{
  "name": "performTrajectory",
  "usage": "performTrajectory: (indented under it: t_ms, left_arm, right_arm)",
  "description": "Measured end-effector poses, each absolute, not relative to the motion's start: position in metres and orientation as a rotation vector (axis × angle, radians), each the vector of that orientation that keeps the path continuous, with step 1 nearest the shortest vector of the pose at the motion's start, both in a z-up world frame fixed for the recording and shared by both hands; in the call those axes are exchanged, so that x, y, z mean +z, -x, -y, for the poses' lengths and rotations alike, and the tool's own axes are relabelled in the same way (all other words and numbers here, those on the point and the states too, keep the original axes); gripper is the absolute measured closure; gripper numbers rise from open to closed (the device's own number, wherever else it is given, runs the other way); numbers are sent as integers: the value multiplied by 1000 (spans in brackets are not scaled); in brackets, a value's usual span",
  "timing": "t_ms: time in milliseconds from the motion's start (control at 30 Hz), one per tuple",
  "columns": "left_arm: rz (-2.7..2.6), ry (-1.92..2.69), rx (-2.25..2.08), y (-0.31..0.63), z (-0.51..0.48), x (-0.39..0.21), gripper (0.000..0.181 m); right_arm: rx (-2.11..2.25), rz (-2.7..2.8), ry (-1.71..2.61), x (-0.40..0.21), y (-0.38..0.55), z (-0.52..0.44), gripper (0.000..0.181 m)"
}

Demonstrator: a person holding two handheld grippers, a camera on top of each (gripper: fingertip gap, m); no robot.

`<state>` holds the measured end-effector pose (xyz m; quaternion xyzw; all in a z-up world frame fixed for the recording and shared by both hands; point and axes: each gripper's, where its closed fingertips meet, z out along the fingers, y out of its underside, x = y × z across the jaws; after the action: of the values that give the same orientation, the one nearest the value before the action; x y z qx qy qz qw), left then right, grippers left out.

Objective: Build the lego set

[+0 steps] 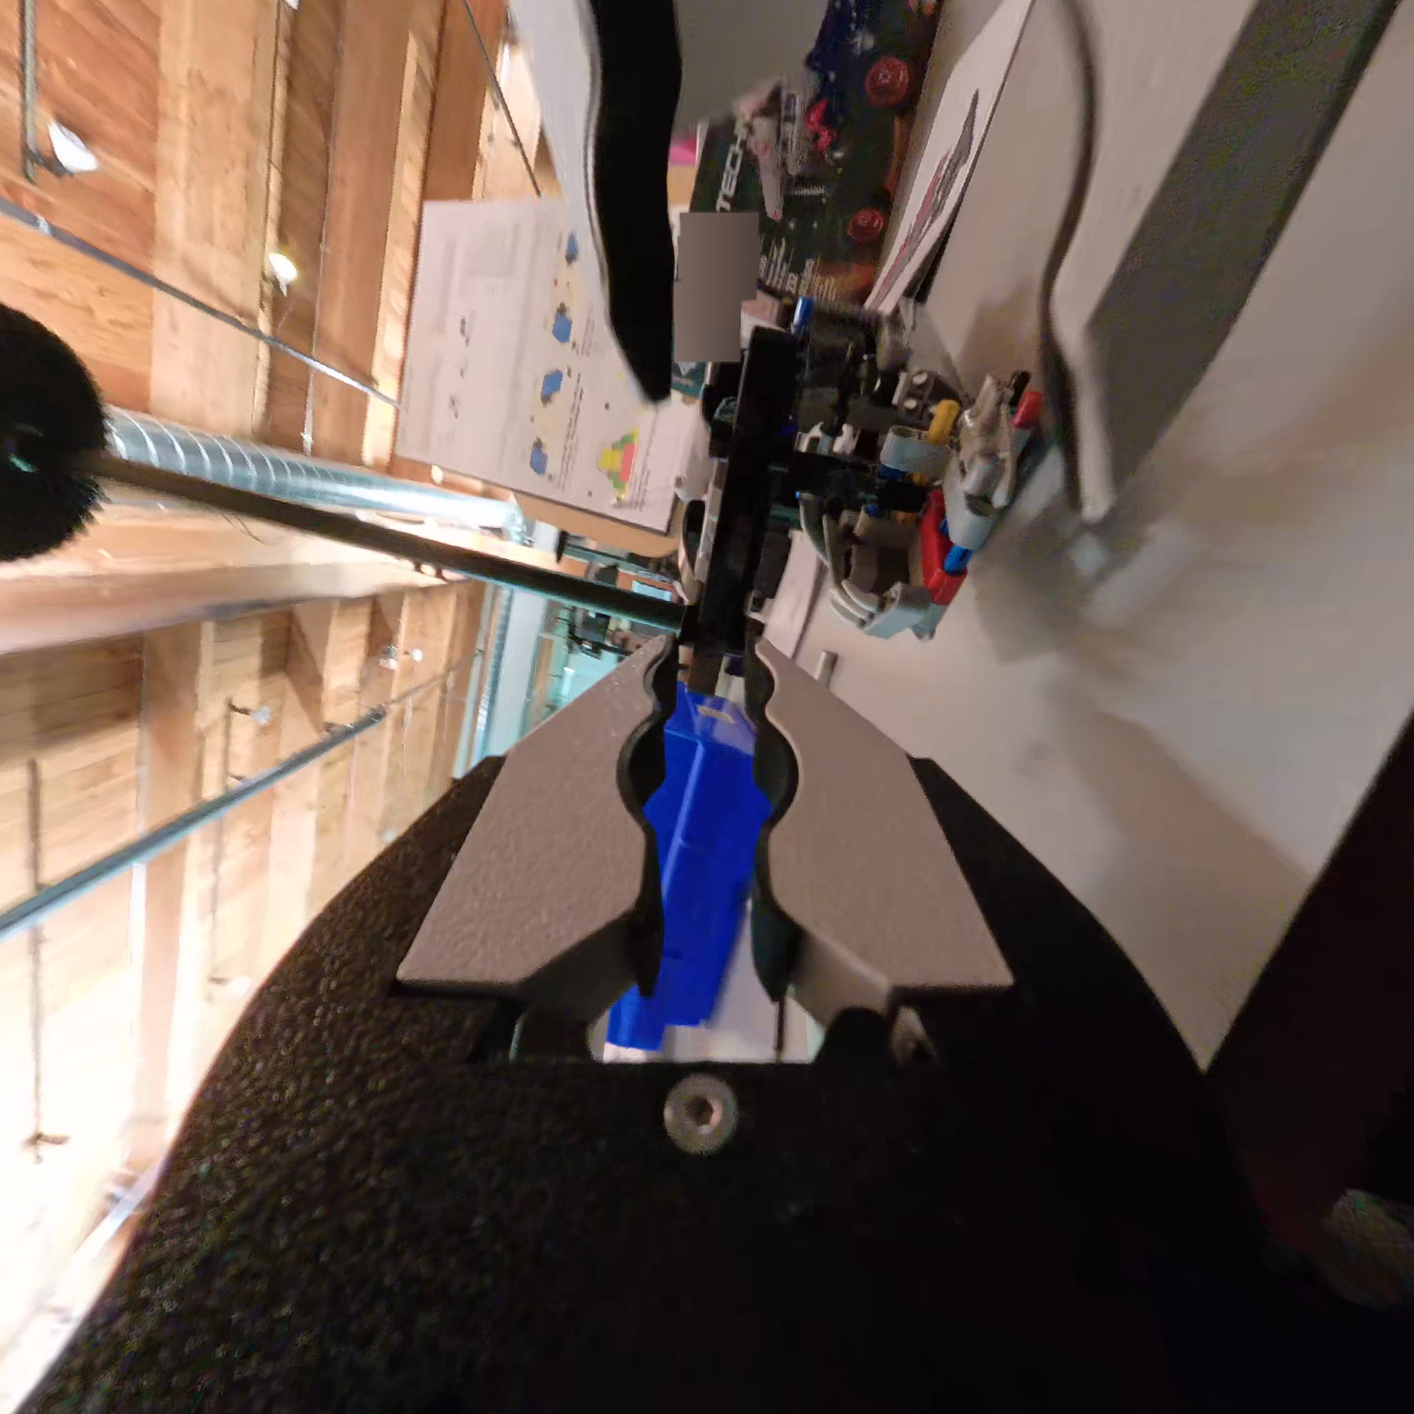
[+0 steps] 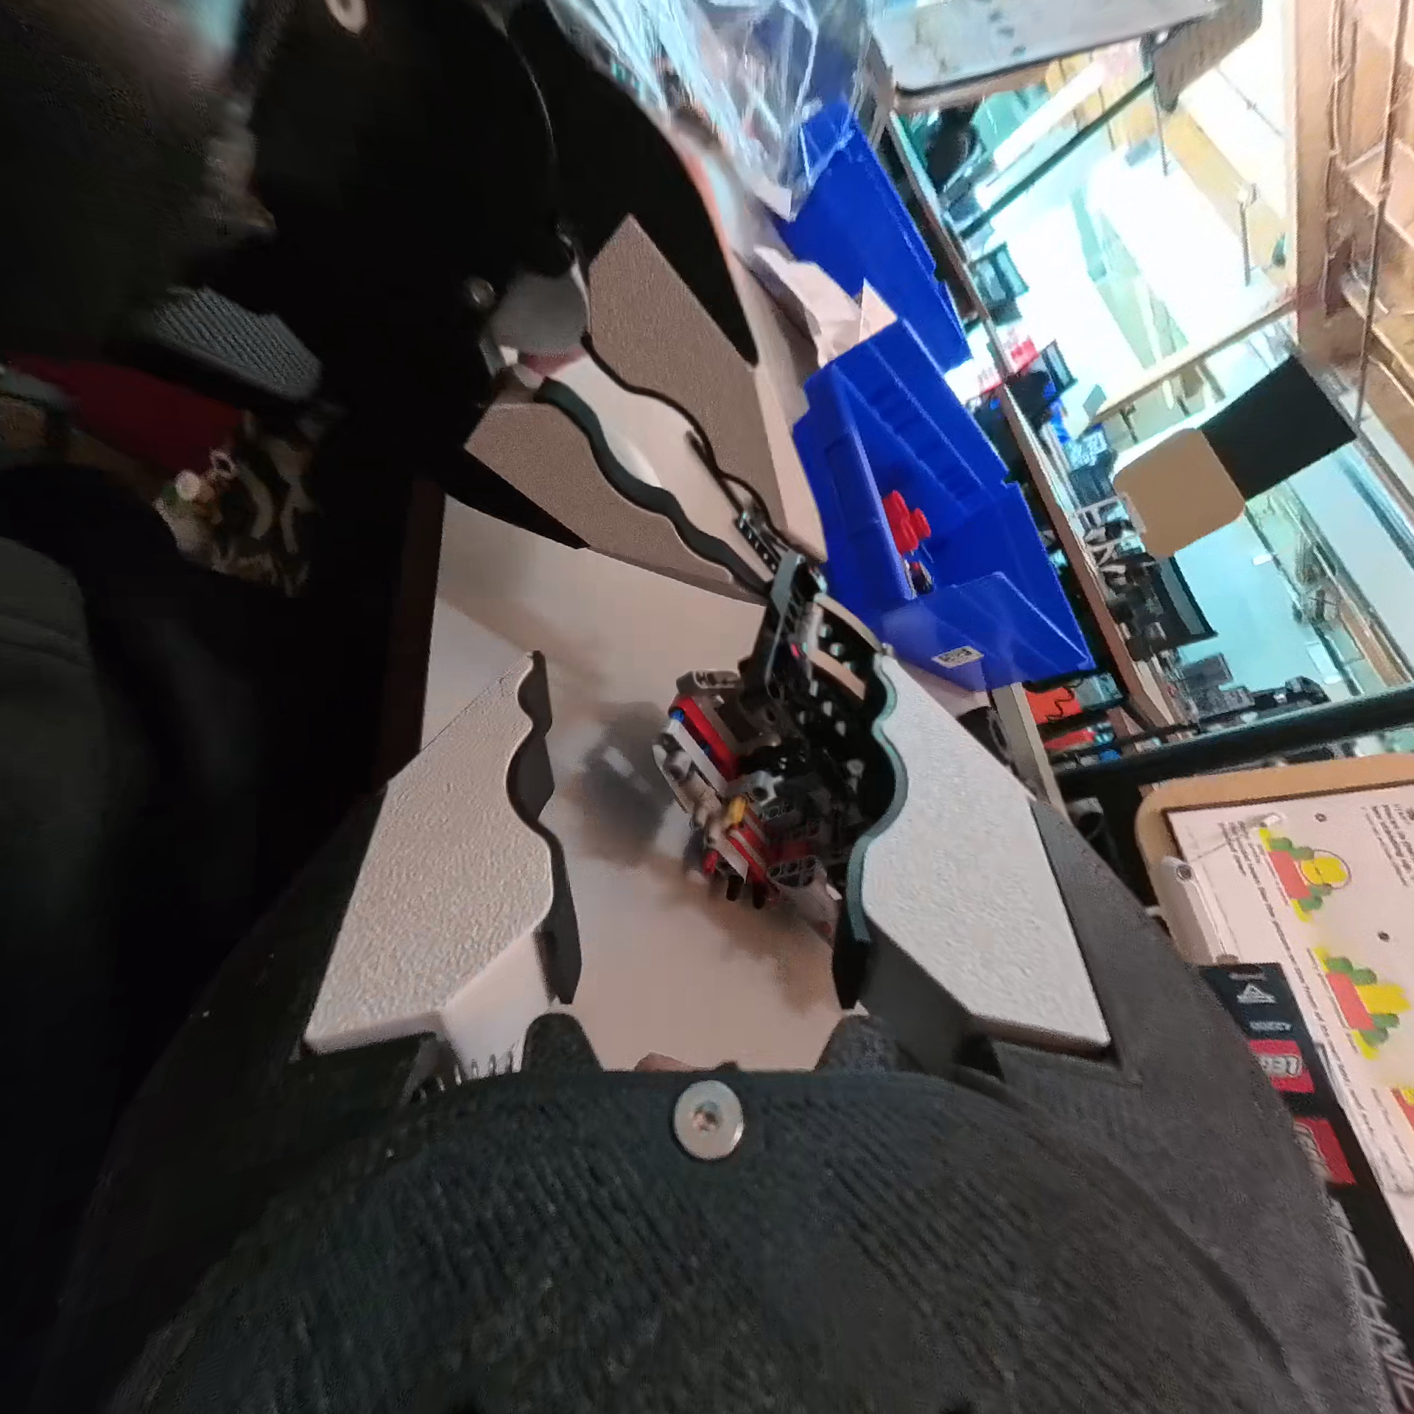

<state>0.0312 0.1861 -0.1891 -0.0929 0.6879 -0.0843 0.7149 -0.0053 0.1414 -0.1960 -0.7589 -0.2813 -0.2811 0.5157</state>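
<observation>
Pinching nearly together at their tips, the fingers of the left claw [image 1: 713, 664] clamp a black lego beam [image 1: 736, 490] that stands up from the lego model. Between those grey fingers, behind the grip, a blue bin [image 1: 708, 826] shows through the narrow gap. Just past the tips, the lego model [image 1: 910, 497] lies on the white tabletop [image 1: 1148, 689], a blurred cluster of grey, black, red, blue and yellow parts. Beyond it a printed instruction sheet [image 1: 528, 360] leans on a board, and a dark lego box [image 1: 834, 168] lies farther along the tabletop. One grey finger of the other tool crosses the upper right of the left wrist view.

From the right wrist view, the right claw [image 2: 711, 673] stands wide apart, its fingers to either side of the model [image 2: 757, 773] and holding nothing. The right-hand finger's dark inner edge runs just beside the model's black frame; whether it touches cannot be told. Farther off, the left claw [image 2: 773, 570] reaches in from the upper left, its tips meeting at the top of the model's black frame. Behind the model sits a row of blue bins [image 2: 918, 459], one holding red parts [image 2: 903, 524]. A clear plastic bag [image 2: 727, 84] lies blurred at the far end.
</observation>
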Motion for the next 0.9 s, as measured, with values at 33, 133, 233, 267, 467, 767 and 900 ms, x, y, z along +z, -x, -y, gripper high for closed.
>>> performTrajectory:
  t_ms: [33, 133, 233, 267, 467, 767, 900]
  left_arm:
    - [-1530, 249, -213, -32, -192, -191, 168]
    - [-1547, 299, -205, -39, -207, -194, 168]
    - [-1579, 335, -176, -45, -222, -200, 167]
    - [-1582, 340, -189, -47, -223, -200, 167]
    - [-1608, 387, -198, -66, -236, -203, 167]
    - [-1616, 502, -407, -77, -238, -203, 166]
    - [-1658, 641, -551, -77, -239, -206, 166]
  right_arm:
    - [-652, 673, 1822, -194, 5, -139, 100]
    - [-718, 656, 1852, -181, -25, -127, 111]
    - [-650, 676, 1971, -176, -59, -118, 113]
    - [-625, 701, 2029, -176, -68, -117, 115]
    - [-601, 1084, 2274, -179, -76, -138, 112]
    - [210, 828, 2609, -190, -85, -173, 102]
    - [449, 820, 2690, -222, -75, -173, 108]
